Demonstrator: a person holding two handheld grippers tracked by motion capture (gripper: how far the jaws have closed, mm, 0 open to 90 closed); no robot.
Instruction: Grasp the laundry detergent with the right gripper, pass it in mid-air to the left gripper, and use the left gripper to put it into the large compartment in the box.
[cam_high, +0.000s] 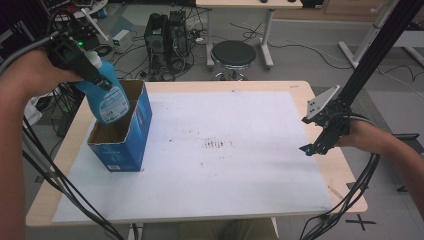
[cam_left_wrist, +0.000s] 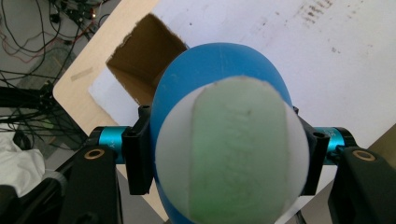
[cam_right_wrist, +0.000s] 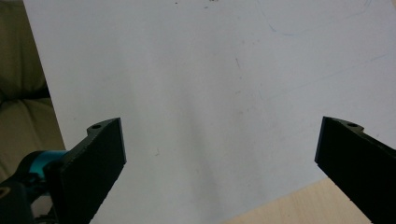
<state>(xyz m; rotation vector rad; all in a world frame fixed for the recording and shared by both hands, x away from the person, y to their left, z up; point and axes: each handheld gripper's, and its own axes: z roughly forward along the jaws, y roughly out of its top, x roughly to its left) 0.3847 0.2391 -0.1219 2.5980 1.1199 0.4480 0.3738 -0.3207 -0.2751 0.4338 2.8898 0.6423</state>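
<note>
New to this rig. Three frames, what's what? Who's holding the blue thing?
No robot arm here: a person holds a two-jaw gripper in each hand at a table covered with a white sheet.

The high view looks down from above the person's side. The other two pictures come from cameras riding on each gripper, looking along its black fingers.

The left gripper is shut on a blue bottle, held over an open blue cardboard box that stands at the left of the sheet. In the left gripper view the bottle's pale cap sits close to the lens, with the box opening beyond it.

The right gripper is at the table's right edge. Its fingers stand wide apart over the bare sheet, holding nothing.
</note>
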